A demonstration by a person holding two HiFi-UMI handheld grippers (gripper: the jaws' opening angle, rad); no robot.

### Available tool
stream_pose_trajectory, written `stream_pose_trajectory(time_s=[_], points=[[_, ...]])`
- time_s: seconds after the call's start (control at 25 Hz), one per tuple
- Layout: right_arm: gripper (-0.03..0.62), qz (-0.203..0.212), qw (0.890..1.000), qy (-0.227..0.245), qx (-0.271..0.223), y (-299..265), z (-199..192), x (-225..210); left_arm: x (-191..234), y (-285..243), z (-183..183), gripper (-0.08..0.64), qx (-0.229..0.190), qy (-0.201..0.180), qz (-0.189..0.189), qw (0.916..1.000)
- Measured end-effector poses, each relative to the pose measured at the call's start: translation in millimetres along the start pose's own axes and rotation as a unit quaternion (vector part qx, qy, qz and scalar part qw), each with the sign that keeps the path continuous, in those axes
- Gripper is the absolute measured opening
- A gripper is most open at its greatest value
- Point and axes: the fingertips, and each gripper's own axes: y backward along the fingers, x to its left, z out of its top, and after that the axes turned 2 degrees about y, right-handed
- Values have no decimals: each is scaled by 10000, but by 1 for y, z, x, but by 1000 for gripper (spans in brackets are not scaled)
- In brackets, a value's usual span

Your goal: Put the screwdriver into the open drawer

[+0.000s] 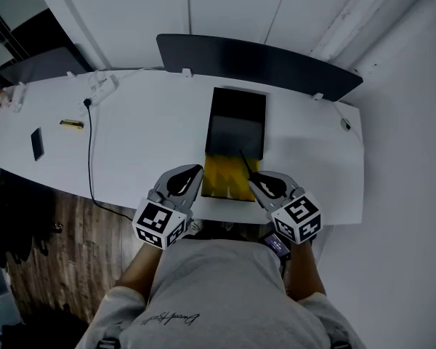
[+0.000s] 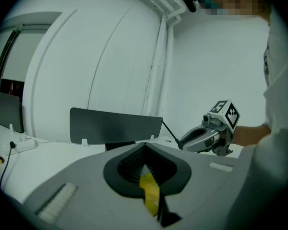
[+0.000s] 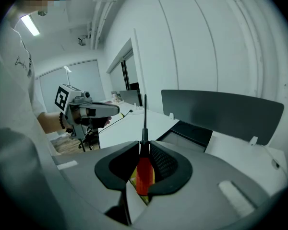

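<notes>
At the open drawer [image 1: 225, 182], right gripper [image 1: 253, 182] jaws pinching the screwdriver [image 3: 143, 172], left gripper [image 1: 198, 170] jaws together, empty

Head view looks steeply down over the white bench [image 1: 145, 129]; both low gripper views face 12 o'clock, sharing its dark curved back panel [image 1: 261, 60].

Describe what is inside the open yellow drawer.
The drawer shows only its yellow floor. The screwdriver is held in the right gripper. The drawer's back is covered by the black cabinet.
</notes>
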Motion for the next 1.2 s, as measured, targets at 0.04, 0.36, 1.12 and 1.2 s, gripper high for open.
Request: stream_pose_trajectory(time_s=[0.04, 0.36, 1.12, 1.2], points=[[87, 14, 10000, 0, 16, -1, -1, -2, 1, -2, -1, 2, 5, 8, 16, 10000], [87, 98, 9998, 61, 136, -12, -2, -8, 9, -6, -3, 2, 36, -4, 126, 9999], [86, 184, 9978, 163, 617, -40, -26, -18, 19, -24, -31, 2, 292, 181, 73, 9994], [87, 194, 9977, 148, 637, -43, -29, -20, 21, -25, -36, 2, 340, 180, 70, 9992]])
